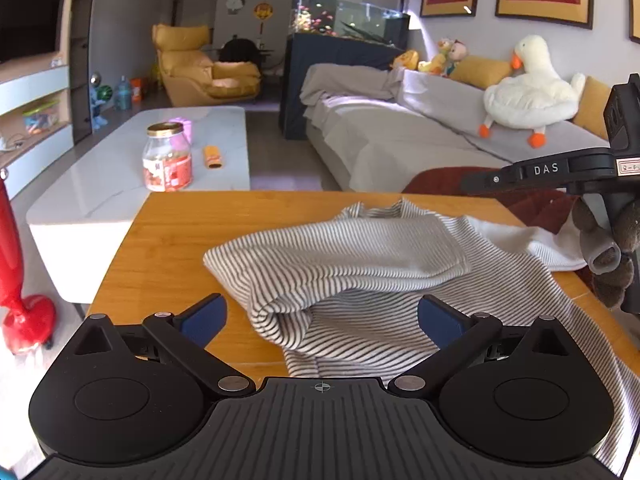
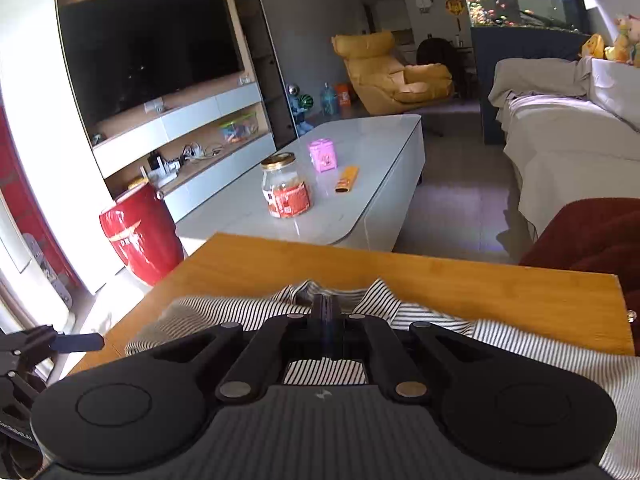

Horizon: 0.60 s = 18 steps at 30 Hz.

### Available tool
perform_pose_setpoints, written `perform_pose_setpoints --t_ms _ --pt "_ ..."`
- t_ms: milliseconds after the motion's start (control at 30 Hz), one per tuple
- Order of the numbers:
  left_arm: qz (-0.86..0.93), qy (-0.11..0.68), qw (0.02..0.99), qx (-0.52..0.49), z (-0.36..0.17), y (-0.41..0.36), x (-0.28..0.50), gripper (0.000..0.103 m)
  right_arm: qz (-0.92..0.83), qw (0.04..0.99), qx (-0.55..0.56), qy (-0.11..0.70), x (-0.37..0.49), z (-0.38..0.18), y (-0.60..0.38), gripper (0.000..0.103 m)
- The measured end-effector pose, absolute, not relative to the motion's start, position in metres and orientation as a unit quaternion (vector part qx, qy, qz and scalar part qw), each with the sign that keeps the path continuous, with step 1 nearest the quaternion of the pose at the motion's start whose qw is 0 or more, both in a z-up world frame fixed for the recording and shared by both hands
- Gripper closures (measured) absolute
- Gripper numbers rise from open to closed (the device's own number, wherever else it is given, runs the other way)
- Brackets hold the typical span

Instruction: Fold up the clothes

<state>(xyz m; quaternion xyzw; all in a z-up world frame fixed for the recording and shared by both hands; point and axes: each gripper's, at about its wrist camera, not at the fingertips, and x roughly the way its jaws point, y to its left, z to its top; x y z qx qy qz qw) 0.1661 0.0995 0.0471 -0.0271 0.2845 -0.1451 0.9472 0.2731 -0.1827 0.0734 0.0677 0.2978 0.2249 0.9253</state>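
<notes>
A grey-and-white striped shirt lies crumpled on the wooden table, one part folded over the rest. My left gripper is open, its blue fingers on either side of the shirt's near fold. My right gripper has its jaws together over the striped shirt near the collar; whether cloth is pinched between them is hidden. The right gripper also shows in the left wrist view at the right edge, above the shirt.
A white coffee table beyond the wooden table holds a glass jar, a pink box and an orange packet. A dark red cushion sits at the far right. A red stool stands left.
</notes>
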Motion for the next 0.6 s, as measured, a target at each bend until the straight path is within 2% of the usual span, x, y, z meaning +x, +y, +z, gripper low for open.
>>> perform_pose_setpoints --t_ms 67,100,133,200,300,333,367,500,600 --pt "-0.149 0.280 0.948 -0.040 0.050 0.097 0.168 0.000 0.214 0.921 0.082 0.314 0.279 0.066 -0.194 0.099" --pt "-0.148 0.281 0.947 -0.047 0.051 0.097 0.169 0.000 0.210 0.918 0.089 0.324 0.281 0.057 -0.196 0.087" --pt "-0.149 0.284 0.946 -0.055 0.050 0.096 0.170 0.000 0.206 0.914 0.099 0.334 0.283 0.047 -0.198 0.071" --pt "-0.147 0.295 0.941 -0.073 0.048 0.097 0.172 0.000 0.200 0.908 0.121 0.348 0.286 0.023 -0.198 0.062" --pt "-0.135 0.313 0.934 -0.106 0.045 0.101 0.178 0.000 0.199 0.907 0.127 0.349 0.288 -0.002 -0.187 0.065" --pt "-0.128 0.319 0.932 -0.118 0.044 0.103 0.180 0.000 0.201 0.909 0.121 0.344 0.286 -0.003 -0.184 0.087" --pt "-0.126 0.320 0.930 -0.132 0.044 0.106 0.182 0.000 0.206 0.913 0.109 0.334 0.283 0.004 -0.180 0.098" --pt "-0.124 0.305 0.930 -0.164 0.046 0.113 0.188 0.000 0.204 0.934 0.096 0.277 0.266 0.042 -0.188 0.100" --pt "-0.137 0.290 0.932 -0.166 0.050 0.109 0.192 0.000 0.183 0.939 0.106 0.270 0.261 0.051 -0.209 0.100"
